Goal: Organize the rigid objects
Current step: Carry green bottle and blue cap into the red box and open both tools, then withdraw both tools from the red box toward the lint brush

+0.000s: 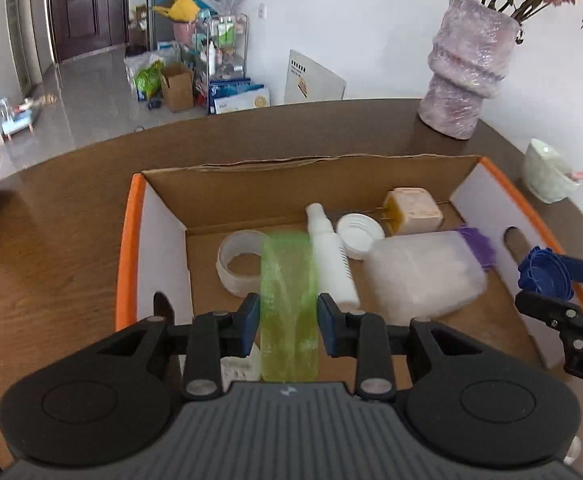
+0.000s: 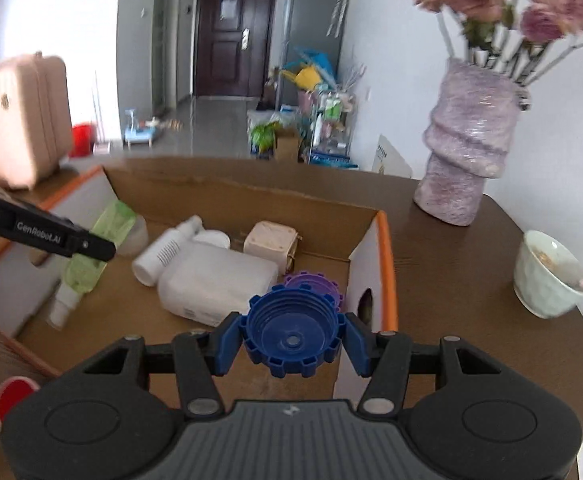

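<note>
The left gripper [image 1: 288, 322] grips the green bottle [image 1: 289, 300] and the right gripper [image 2: 291, 342] the blue cap [image 2: 291, 334], both above the box [image 1: 131, 248], probably to drop them inside; vase [image 1: 465, 68] at 1 o'clock.

left gripper [image 1: 288, 322]: black linkage arms, blue finger pads, silver pivot screws, grey ribbed housing with small white logo, two round black side housings | right gripper [image 2: 294, 340]: same build | white "GenRobot.AI" lettering on left gripper's black finger
</note>
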`<state>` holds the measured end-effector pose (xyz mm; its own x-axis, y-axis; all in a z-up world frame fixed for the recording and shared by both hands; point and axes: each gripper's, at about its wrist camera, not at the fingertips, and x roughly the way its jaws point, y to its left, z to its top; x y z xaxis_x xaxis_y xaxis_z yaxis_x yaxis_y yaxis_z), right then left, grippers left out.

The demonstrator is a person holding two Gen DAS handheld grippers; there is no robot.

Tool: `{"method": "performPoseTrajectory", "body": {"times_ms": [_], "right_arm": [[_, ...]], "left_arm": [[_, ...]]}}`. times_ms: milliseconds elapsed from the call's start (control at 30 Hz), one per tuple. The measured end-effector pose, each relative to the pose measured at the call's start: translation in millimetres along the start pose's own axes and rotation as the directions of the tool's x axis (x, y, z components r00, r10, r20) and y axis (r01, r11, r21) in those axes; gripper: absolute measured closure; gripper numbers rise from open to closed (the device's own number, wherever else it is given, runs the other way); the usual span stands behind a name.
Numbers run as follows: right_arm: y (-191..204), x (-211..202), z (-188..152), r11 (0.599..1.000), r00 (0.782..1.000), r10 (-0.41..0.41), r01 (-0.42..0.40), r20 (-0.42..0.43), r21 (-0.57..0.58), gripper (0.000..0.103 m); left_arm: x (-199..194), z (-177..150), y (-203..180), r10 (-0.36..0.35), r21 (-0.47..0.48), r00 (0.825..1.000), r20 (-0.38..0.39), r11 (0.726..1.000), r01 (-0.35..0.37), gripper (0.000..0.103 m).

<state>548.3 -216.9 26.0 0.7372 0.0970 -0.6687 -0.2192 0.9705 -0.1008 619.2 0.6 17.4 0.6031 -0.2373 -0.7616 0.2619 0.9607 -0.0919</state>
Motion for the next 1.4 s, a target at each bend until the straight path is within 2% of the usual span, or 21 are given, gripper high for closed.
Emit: {"method": "performPoseTrajectory", "body": {"times_ms": [100, 200, 267, 300, 367, 467, 567, 767, 867, 967, 1100, 1233, 1267, 1300, 1400], "right_arm": [[-0.4, 10.7, 0.8, 1.0, 1.0, 0.001, -0.001, 0.0, 0.003, 0.049], [-2.7, 13.9, 3.1, 0.999, 0.999, 0.036, -0.037, 0.023, 0.025, 0.036], [-6.2, 10.3, 6.0, 0.998, 0.998, 0.051, -0.053, 0.039, 0.046, 0.033], [-8.3, 6.0, 7.7, 0.997, 0.997, 0.058, -0.061, 0.049, 0.056, 0.033], [-14.7, -2.5, 13.6, 0.994, 0.995, 0.076, -0.08, 0.061, 0.076, 0.033], [-20.5, -20.4, 22.9, 0.987, 0.99, 0.126, -0.132, 0.065, 0.091, 0.03], [-20.2, -43.2, 29.0, 0.984, 0.988, 0.139, -0.146, 0.073, 0.099, 0.03], [-4.7, -99.3, 17.7, 0.984, 0.979, 0.156, -0.165, 0.13, 0.06, 0.025], [7.2, -121.2, 6.8, 0.987, 0.979, 0.157, -0.162, 0.13, 0.024, 0.025], [11.6, -141.5, -5.4, 0.984, 0.975, 0.169, -0.176, 0.145, 0.034, 0.025], [15.6, -168.8, -31.1, 0.981, 0.967, 0.173, -0.186, 0.185, 0.055, 0.025], [21.5, -202.9, -66.8, 0.981, 0.955, 0.16, -0.181, 0.249, 0.063, 0.025], [23.5, -211.5, -74.8, 0.985, 0.955, 0.142, -0.162, 0.261, 0.057, 0.025], [25.7, -220.6, -84.0, 0.988, 0.952, 0.12, -0.141, 0.282, 0.056, 0.025], [33.3, -248.6, -119.4, 0.993, 0.938, 0.077, -0.104, 0.339, 0.06, 0.024]], "left_arm": [[9.3, 1.6, 2.0, 0.005, 0.014, 1.0, -0.005, 1.0, -0.005, 0.049], [5.2, 3.1, 7.9, -0.054, -0.005, 0.999, 0.007, 0.999, 0.054, 0.041], [1.7, 5.8, 7.7, -0.052, -0.012, 0.999, 0.003, 0.999, 0.052, 0.039], [-2.8, 6.6, 5.3, -0.042, -0.001, 0.999, 0.009, 0.999, 0.042, 0.029], [-14.3, 7.5, 0.5, -0.017, 0.01, 0.999, 0.04, 1.0, 0.016, 0.017], [-39.1, 6.7, -5.8, 0.005, 0.027, 0.996, 0.084, 1.0, -0.008, 0.016], [-69.6, 3.7, -11.8, 0.024, 0.036, 0.992, 0.127, 0.999, -0.029, 0.009], [-138.0, -19.0, -19.9, 0.036, 0.032, 0.974, 0.223, 0.999, -0.044, 0.004], [-172.4, -41.1, -26.6, 0.04, 0.049, 0.957, 0.287, 0.997, -0.057, 0.001], [-203.4, -68.1, -34.4, 0.062, 0.056, 0.934, 0.351, 0.995, -0.087, 0.001], [-239.2, -114.4, -43.1, 0.085, 0.02, 0.907, 0.412, 0.994, -0.103, 0.0], [-268.0, -177.2, -59.7, 0.18, -0.001, 0.848, 0.499, 0.978, -0.207, 0.0], [-275.5, -194.0, -62.0, 0.186, -0.014, 0.831, 0.524, 0.978, -0.21, 0.0], [-281.8, -207.2, -64.0, 0.185, -0.032, 0.821, 0.54, 0.979, -0.2, 0.0], [-299.6, -242.0, -67.4, 0.194, -0.102, 0.807, 0.558, 0.981, -0.166, 0.0]]}}
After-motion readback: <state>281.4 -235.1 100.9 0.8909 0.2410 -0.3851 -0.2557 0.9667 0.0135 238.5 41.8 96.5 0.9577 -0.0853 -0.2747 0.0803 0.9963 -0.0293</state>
